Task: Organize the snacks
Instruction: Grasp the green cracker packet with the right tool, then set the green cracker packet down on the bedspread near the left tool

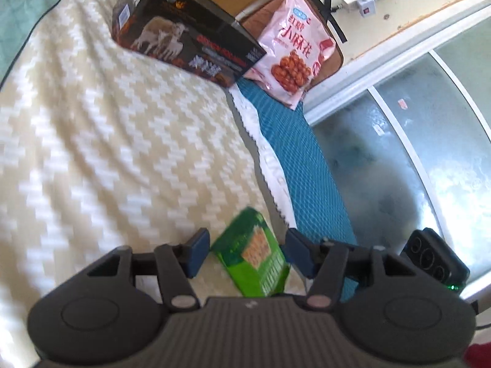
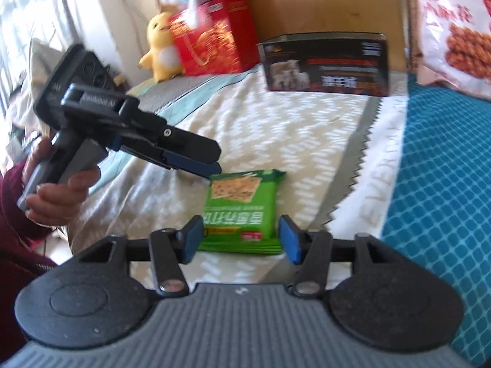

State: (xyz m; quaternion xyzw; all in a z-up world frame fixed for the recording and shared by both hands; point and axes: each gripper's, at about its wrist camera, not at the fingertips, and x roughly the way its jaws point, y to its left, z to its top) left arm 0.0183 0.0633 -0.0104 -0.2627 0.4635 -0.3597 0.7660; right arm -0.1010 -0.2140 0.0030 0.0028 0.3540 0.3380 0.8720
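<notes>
Left gripper (image 1: 247,253) fingers spread, right gripper (image 2: 241,237) too, both flanking green pack (image 2: 242,211) flat on bed (image 1: 122,141). Contact unclear, blurred. Step: pick-up. Next: one gripper closes, carries toward box (image 1: 184,36).

Your left gripper (image 1: 248,253) is spread wide, its two blue pads (image 1: 198,251) well apart and pointing forward and down. From the right wrist view, your left hand (image 2: 58,199) wraps the grey handle, the tool angled downward to the right. Your right gripper (image 2: 241,236) is also spread wide, blue fingertips (image 2: 290,237) level and parted. A dark red sleeve covers your left wrist.
</notes>
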